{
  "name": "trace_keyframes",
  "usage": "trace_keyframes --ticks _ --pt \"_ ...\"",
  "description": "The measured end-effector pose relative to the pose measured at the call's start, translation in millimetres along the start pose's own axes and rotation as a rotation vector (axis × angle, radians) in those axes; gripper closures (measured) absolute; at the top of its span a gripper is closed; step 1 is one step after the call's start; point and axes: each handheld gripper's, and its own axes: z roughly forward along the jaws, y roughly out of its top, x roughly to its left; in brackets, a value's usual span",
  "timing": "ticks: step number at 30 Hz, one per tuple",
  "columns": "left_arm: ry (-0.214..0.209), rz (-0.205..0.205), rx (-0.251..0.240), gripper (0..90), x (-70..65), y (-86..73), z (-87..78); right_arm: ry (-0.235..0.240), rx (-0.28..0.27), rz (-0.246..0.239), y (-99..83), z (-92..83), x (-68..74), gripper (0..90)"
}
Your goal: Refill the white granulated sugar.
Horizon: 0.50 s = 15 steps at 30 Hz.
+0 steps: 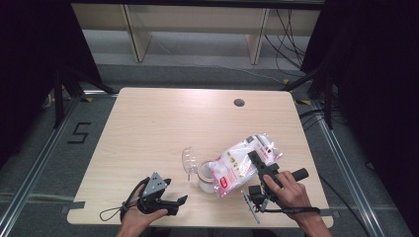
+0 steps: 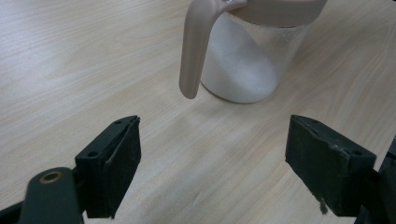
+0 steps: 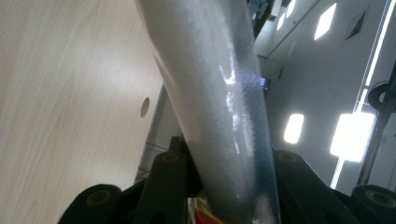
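- Black pads of the right tool [image 1: 260, 168], in the lower right of the high view, pinch a clear plastic bag [image 1: 244, 160] of white powder; the right tool view shows the bag [image 3: 219, 107] squeezed between the jaws, running up the middle of the frame.
- Its long axis slants from upper right down to lower left, the low end over the mouth of a clear jar [image 1: 207, 177] just left of that tool, so the coming pour likely turns on keeping that end above the opening.
- Left tool [image 1: 173, 193], at the lower left, stands spread wide and holds nothing; its own view shows both pads [image 2: 119, 163] apart, with the jar [image 2: 247, 65] and its beige handle [image 2: 194, 51] ahead in the upper middle.
- That makes the left hand [image 1: 141, 217] the free one, near the jar's handle side.
- A clear lid [image 1: 188, 160] lies beside the jar, toward centre.
- Pale wood surface [image 1: 158, 123] with a cable hole [image 1: 239, 102] at upper right; grey floor and dark curtains beyond.
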Motion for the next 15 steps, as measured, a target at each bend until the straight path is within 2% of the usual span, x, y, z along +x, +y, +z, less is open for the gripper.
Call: trace_keyframes --ticks 3,5,6,8,9,11,12,13,15 --pt "0.002 -0.004 -0.001 17.9 -0.4 -0.4 0.0 0.014 0.005 -0.007 -0.1 -0.4 -0.6 75.8" --pt "-0.002 -0.016 -0.018 17.9 -0.3 -0.1 1.0 0.014 0.005 -0.006 -0.2 -0.4 -0.5 75.9" --pt "0.001 -0.017 -0.012 18.0 -0.5 -0.2 0.9 0.007 -0.003 -0.028 0.0 -0.1 -2.4 76.0" --pt "0.005 -0.003 0.0 18.0 -0.2 -0.4 -0.1 0.008 -0.003 -0.027 0.0 0.0 -2.4 76.1" --pt "0.005 -0.001 -0.002 17.9 0.1 -0.3 0.2 0.012 0.006 -0.003 0.0 -0.3 -0.9 76.1" --pt "0.0 0.001 0.001 17.9 0.2 0.2 -0.1 0.009 0.01 0.011 -0.1 -1.0 -0.1 76.3" --pt "0.001 0.0 0.001 17.9 0.1 -0.2 0.1 0.011 0.005 -0.003 0.0 -0.5 -1.1 76.3" --pt "0.002 -0.003 0.0 18.0 -0.1 -0.5 -0.2 0.01 0.011 0.014 -0.2 -1.0 0.1 76.4" --pt "-0.001 -0.002 -0.005 18.0 0.2 -0.1 0.0 0.011 0.003 -0.006 0.1 -0.4 -1.6 76.5"
